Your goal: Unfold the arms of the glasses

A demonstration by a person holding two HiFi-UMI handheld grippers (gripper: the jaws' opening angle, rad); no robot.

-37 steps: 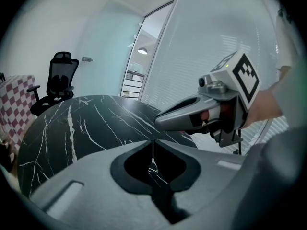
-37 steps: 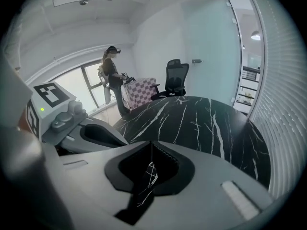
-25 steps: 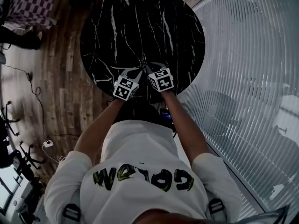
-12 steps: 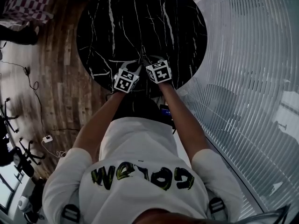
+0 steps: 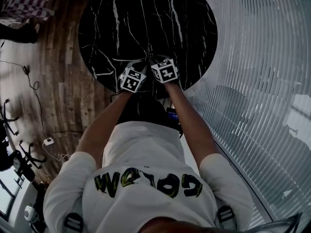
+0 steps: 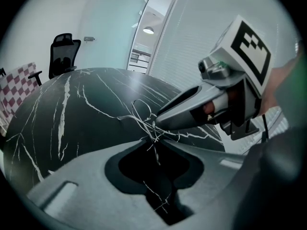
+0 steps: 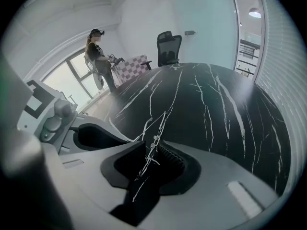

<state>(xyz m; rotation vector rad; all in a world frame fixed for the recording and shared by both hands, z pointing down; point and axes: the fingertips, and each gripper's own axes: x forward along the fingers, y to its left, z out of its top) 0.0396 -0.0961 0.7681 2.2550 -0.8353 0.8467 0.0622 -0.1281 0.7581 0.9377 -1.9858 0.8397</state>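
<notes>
One glasses arm [image 7: 160, 124] seems pinched between right jaws.

table [image 5: 146, 23]: glossy black marble | glasses [image 6: 139, 120]: thin metal wire | floor [image 5: 58, 81]: wood

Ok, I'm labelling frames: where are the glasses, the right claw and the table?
glasses [image 6: 145, 121], left gripper view, middle of the thin wire frame.
right claw [image 6: 156, 123], left gripper view, its closed tip on the frame.
table [image 5: 146, 13], head view, bare black marble top.
</notes>
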